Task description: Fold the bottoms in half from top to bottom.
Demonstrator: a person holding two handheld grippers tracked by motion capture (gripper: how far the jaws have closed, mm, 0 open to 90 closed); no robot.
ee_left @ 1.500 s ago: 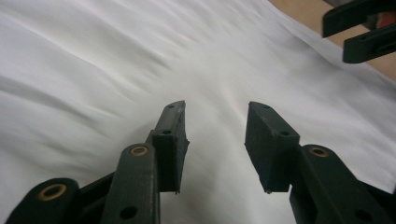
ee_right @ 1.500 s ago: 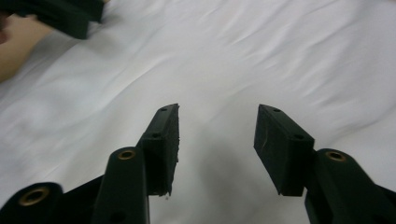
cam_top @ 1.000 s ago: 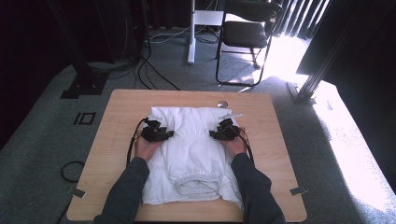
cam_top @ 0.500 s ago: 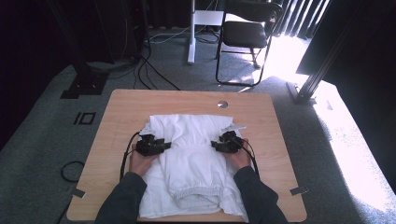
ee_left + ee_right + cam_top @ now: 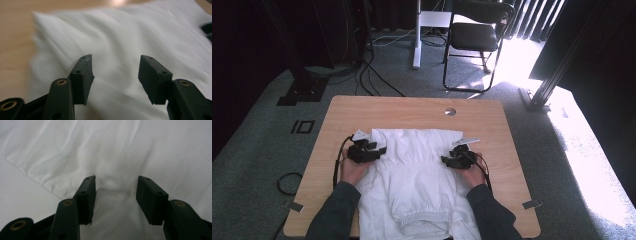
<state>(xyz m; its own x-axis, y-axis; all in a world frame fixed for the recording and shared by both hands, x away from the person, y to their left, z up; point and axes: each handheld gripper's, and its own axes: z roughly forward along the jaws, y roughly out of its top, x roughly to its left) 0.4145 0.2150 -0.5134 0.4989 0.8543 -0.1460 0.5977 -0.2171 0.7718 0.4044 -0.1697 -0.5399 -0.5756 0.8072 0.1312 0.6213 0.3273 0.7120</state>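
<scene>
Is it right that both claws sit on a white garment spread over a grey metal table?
Not quite: the table is light wood, as the high view shows. The rest holds: the left claw and right claw sit on the white garment.

One white garment [image 5: 414,175], one table [image 5: 402,107], one chair [image 5: 474,37], two grippers [image 5: 367,151]

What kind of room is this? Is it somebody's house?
Probably not a house; it looks more like a workroom or lab. A wooden table stands on grey carpet, black cables trail across the floor, and a black chair sits behind. A white garment lies on the table.
</scene>
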